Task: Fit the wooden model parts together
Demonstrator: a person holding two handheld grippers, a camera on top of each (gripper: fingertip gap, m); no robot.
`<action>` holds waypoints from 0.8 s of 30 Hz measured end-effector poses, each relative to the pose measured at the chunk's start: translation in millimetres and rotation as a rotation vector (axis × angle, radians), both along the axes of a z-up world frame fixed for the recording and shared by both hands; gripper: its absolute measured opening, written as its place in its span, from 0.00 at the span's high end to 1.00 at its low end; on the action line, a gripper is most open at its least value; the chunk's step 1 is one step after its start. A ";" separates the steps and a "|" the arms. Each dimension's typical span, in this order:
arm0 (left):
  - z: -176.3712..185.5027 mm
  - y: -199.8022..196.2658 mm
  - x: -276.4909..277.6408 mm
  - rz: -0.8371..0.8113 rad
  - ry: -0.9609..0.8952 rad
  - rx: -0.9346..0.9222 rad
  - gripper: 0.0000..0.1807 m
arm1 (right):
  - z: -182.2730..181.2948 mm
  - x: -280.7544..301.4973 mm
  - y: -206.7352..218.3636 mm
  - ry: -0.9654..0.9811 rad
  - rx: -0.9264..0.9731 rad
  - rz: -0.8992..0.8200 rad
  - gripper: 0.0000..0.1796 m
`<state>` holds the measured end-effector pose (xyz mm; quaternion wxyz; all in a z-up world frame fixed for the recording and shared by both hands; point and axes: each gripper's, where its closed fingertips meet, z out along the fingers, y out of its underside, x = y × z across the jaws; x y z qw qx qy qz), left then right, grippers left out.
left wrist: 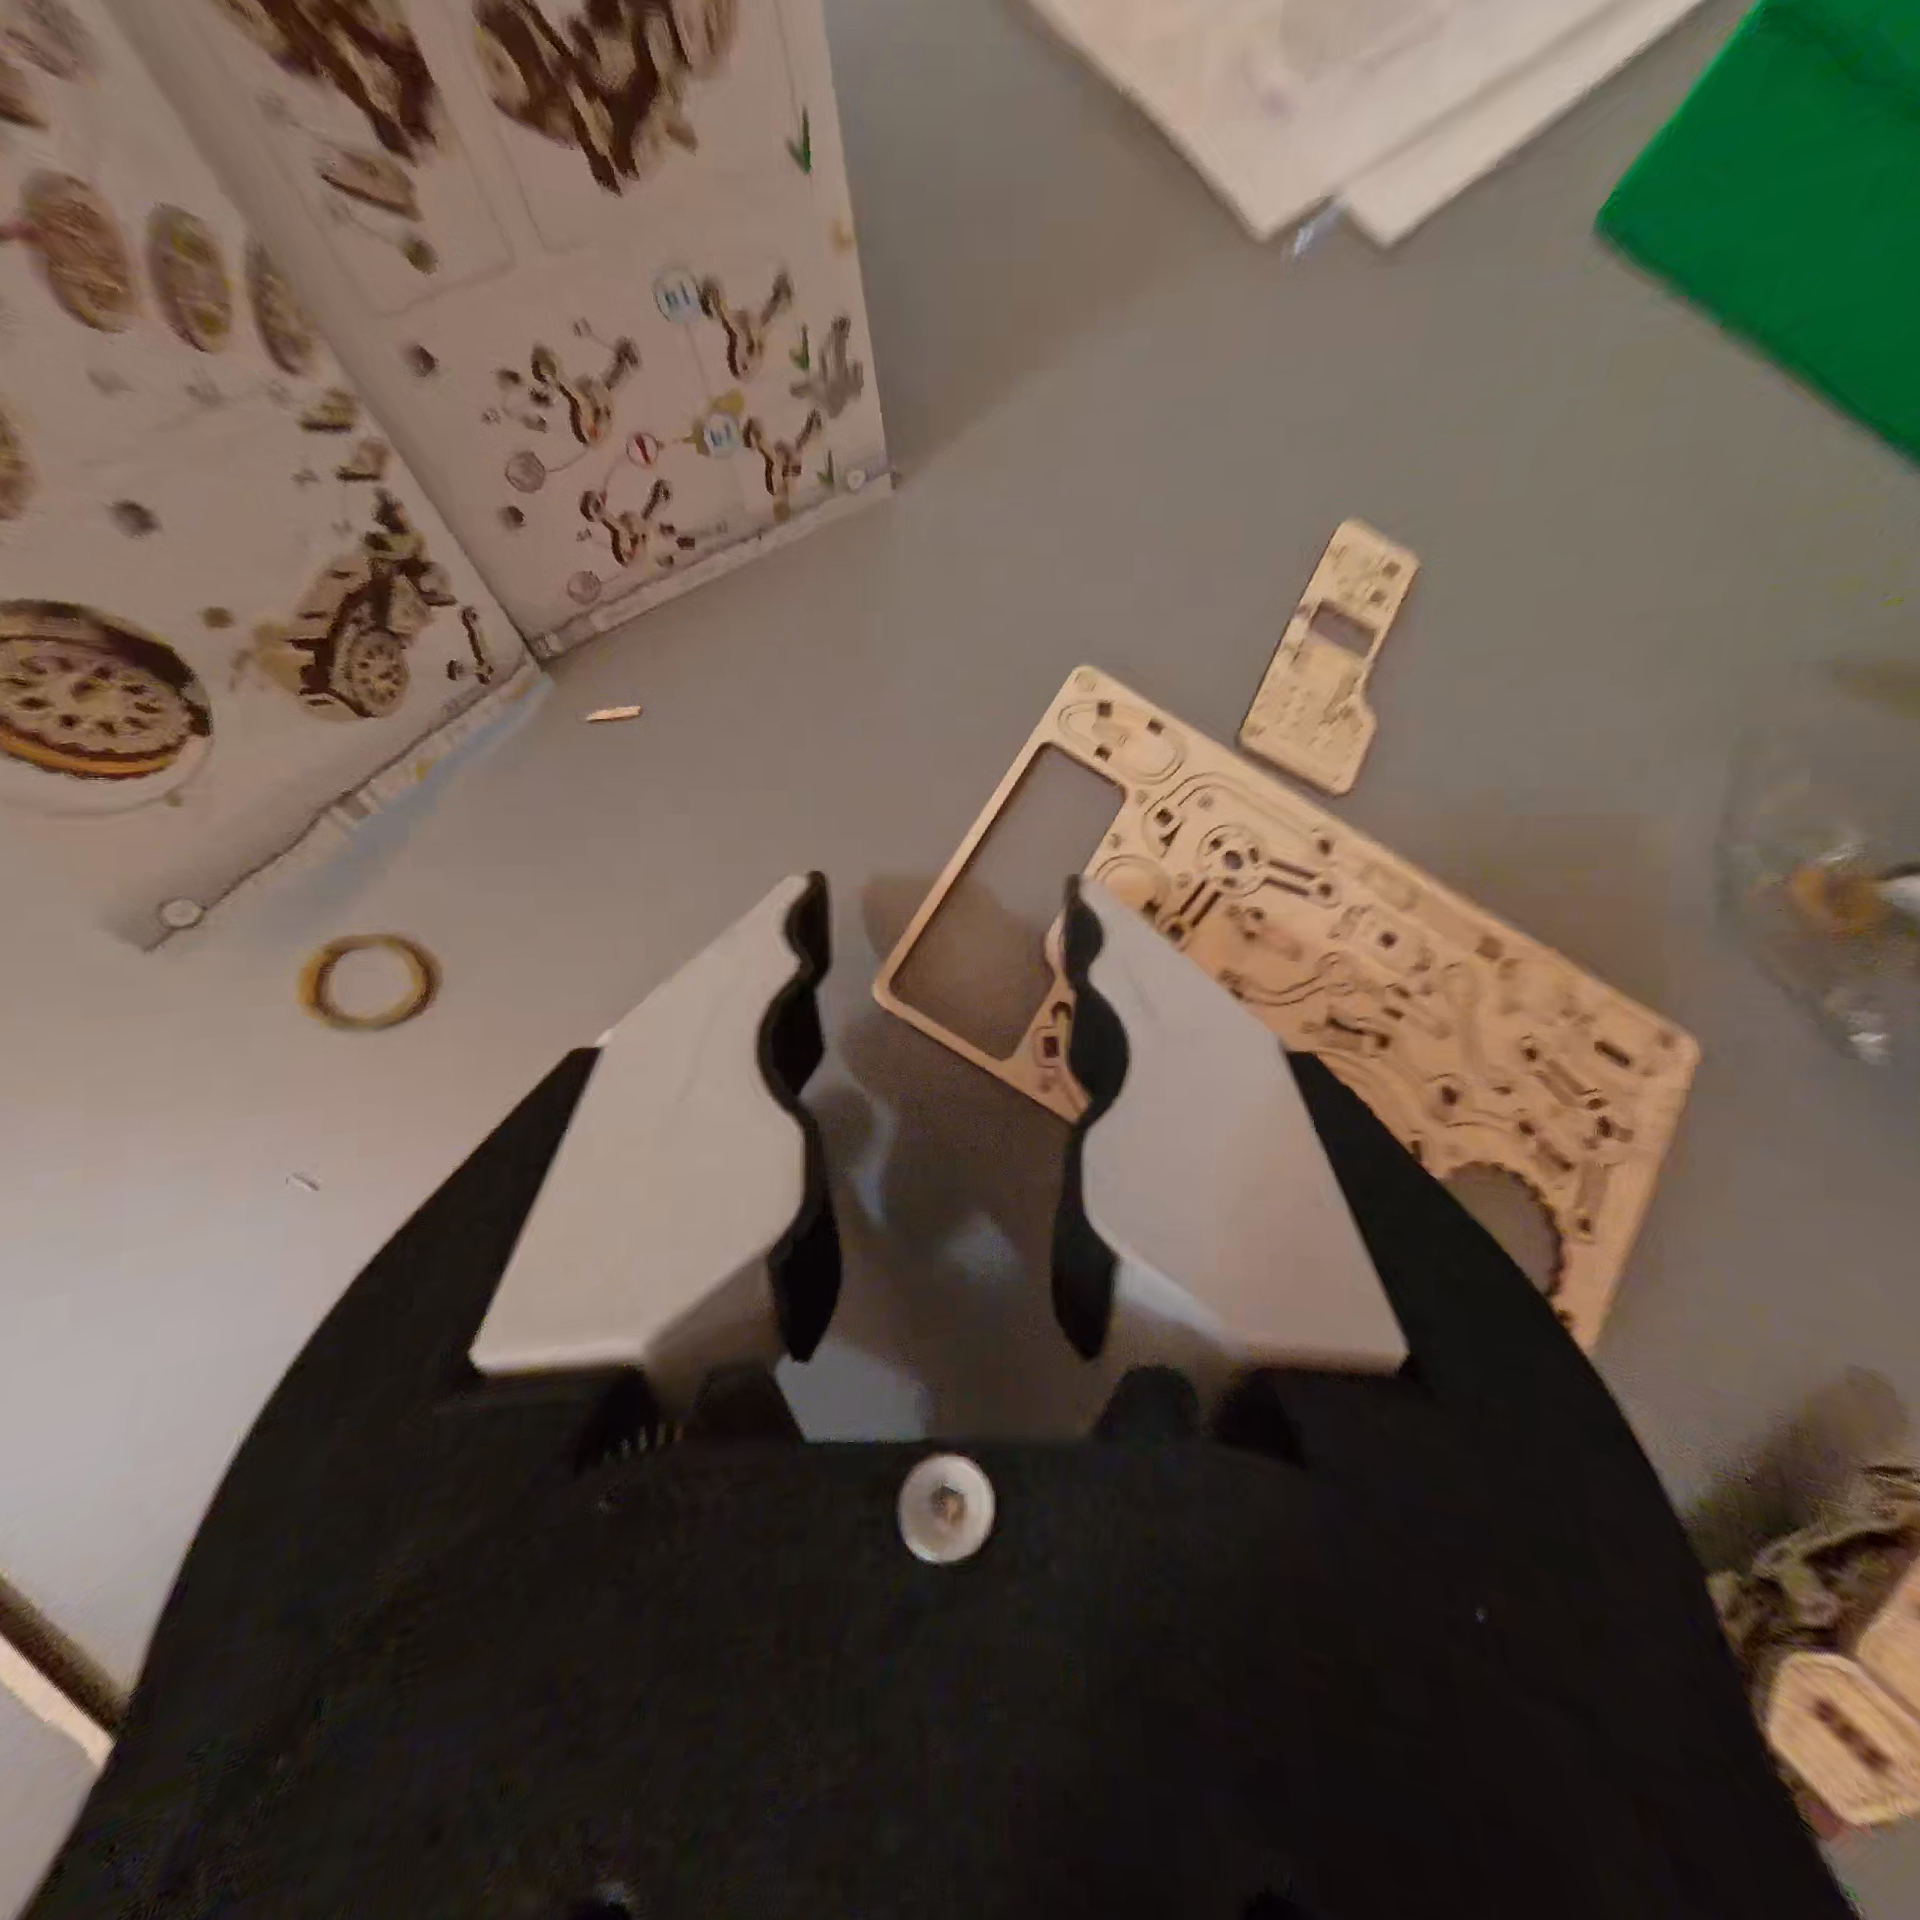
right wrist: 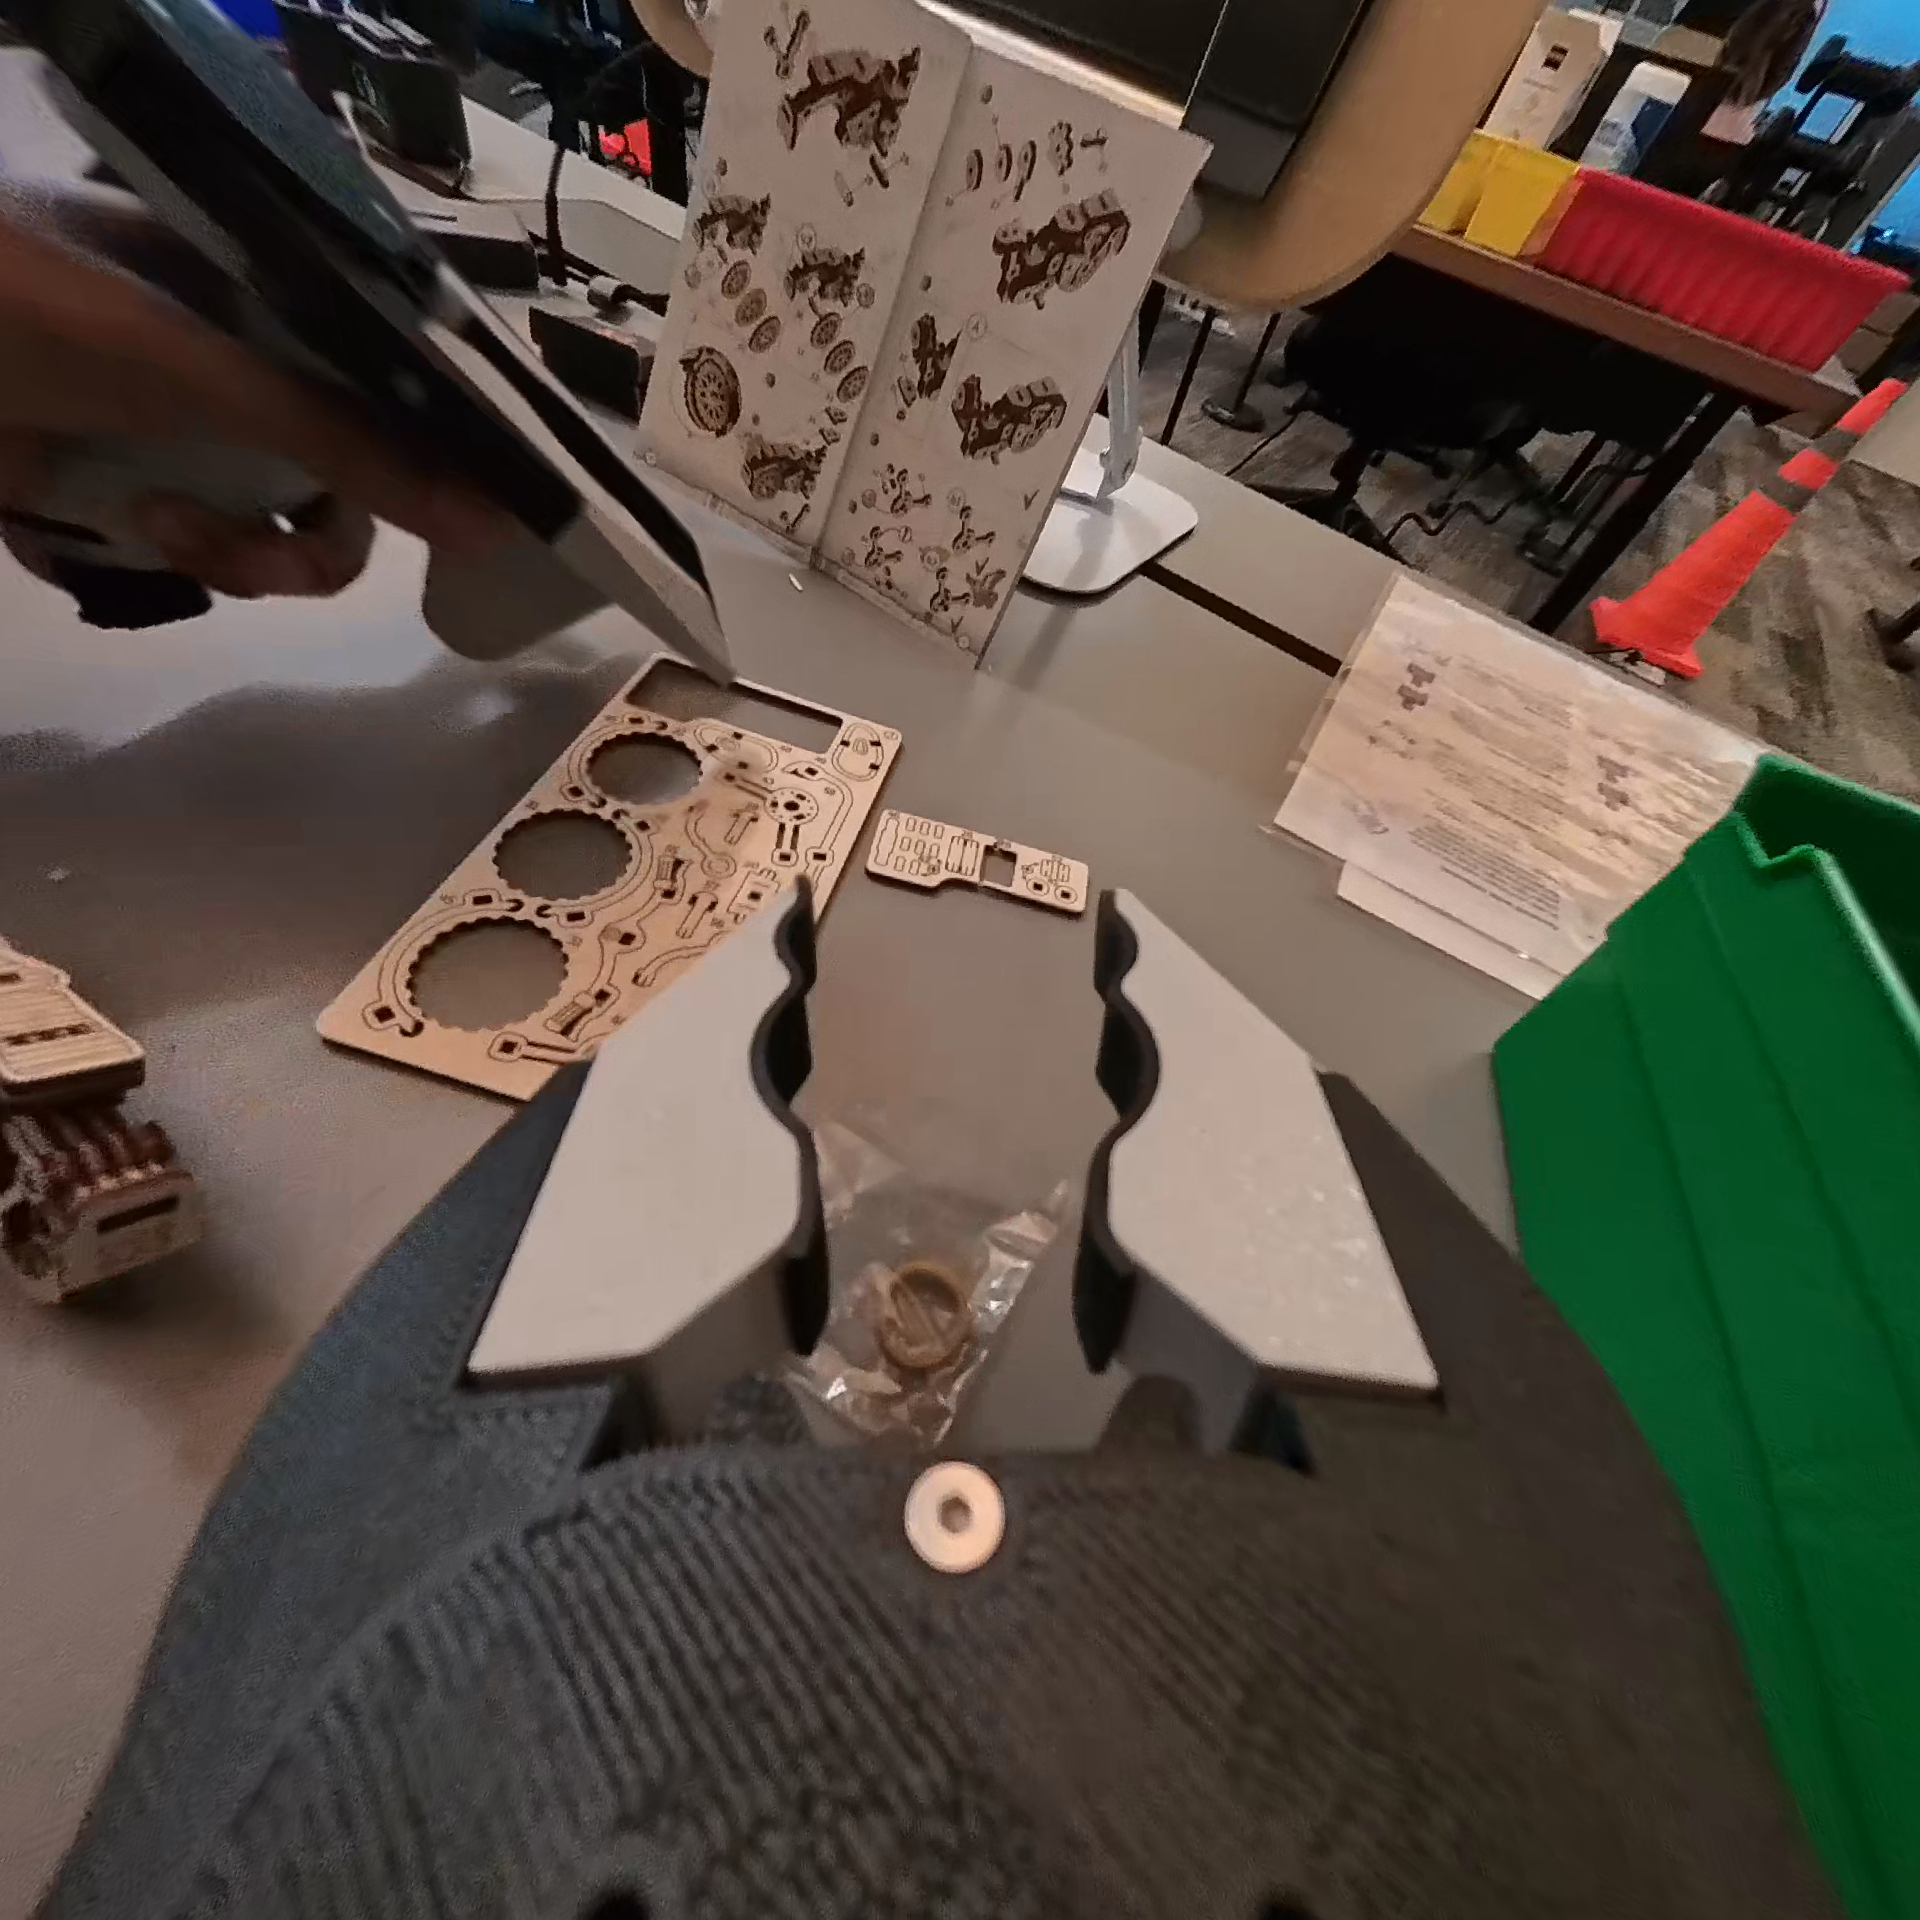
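While both grippers stand empty, fingers apart, left gripper (left wrist: 940, 914) poised at the wooden sheet's (right wrist: 582, 904) far corner, small wooden piece (right wrist: 977, 860) beside it mid-surface: step, picking parts; next needs a pinch.

We see our left tool (left wrist: 945, 914) gaping, empty, above the wooden sheet's (left wrist: 1351, 997) corner on the tabletop (left wrist: 727, 810).
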<state>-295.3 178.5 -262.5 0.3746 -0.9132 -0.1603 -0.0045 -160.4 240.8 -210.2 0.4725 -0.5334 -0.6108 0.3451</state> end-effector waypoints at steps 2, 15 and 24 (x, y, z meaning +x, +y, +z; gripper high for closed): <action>-14.5 -2.5 -4.2 -0.014 0.015 -0.082 0.78 | 3.1 0.9 0.3 0.012 0.007 -0.004 0.71; 39.5 -7.1 8.5 -0.077 0.133 0.201 1.00 | -2.2 -0.9 -2.3 -0.002 0.023 0.013 0.72; 100.6 -23.7 54.1 -0.318 0.305 0.416 1.00 | 9.4 -6.5 -35.8 0.046 -0.193 0.257 0.69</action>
